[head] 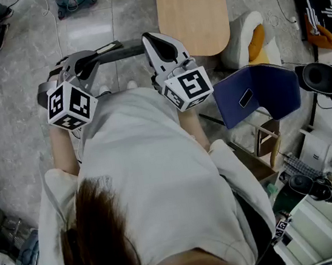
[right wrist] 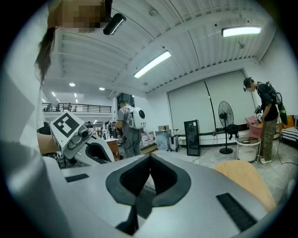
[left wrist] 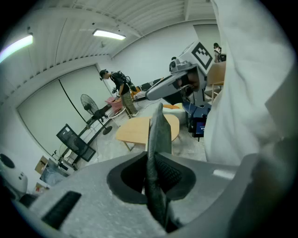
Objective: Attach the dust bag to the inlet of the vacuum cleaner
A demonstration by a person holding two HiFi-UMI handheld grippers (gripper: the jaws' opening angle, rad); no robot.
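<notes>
Dust bag [left wrist: 160, 130], thin, probably light and limp, is sitting pinched edge-on in the left tool [left wrist: 153, 172], near the person [head: 160, 178]. Right tool [right wrist: 150, 160] is resting clenched, empty. Gripping a firmer edge seems wisest.

Left tool [left wrist: 156, 148] tilts downward, right tool [right wrist: 149, 160] sits level, both with jaws together.

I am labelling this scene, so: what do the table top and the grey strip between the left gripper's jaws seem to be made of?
Table top: probably wood or wood-look laminate, smooth and matte; its even light tan colour suggests this.
Grey strip: a thin matte sheet with fine texture, perhaps fabric or rubber.
</notes>
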